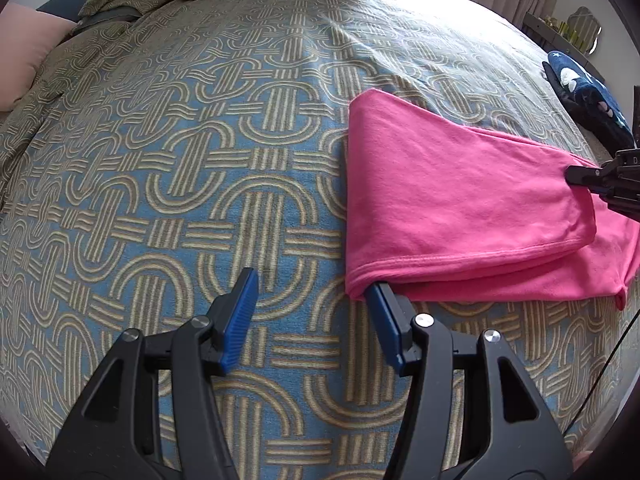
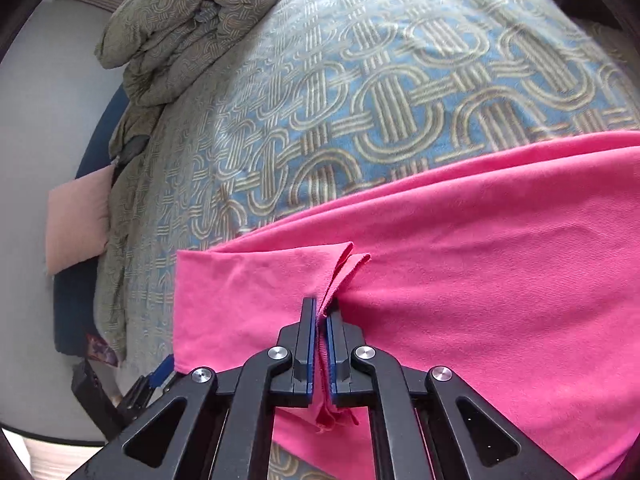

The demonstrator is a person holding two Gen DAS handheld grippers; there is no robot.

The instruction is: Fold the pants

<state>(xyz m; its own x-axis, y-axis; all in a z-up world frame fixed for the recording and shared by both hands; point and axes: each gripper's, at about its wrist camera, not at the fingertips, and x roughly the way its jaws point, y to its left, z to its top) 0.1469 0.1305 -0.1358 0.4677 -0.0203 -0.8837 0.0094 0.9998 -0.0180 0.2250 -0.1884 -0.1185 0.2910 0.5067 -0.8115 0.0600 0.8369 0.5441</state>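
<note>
The pink pants (image 1: 460, 208) lie folded on the patterned bedspread (image 1: 180, 160), at the right of the left wrist view. My left gripper (image 1: 314, 284) is open, its right finger tip tucked under the near folded corner of the pants, its left finger over bare bedspread. My right gripper (image 2: 323, 308) is shut on a pinched edge of the pants (image 2: 480, 280), with cloth bunched between the blue pads. The right gripper also shows at the far right of the left wrist view (image 1: 576, 174), holding the top layer.
A rolled duvet (image 2: 192, 28) in the same pattern lies at the head of the bed. A pink pillow (image 2: 78, 220) sits by the bed's edge. A dark blue star-print garment (image 1: 584, 92) lies at the far right, near a curtain and window.
</note>
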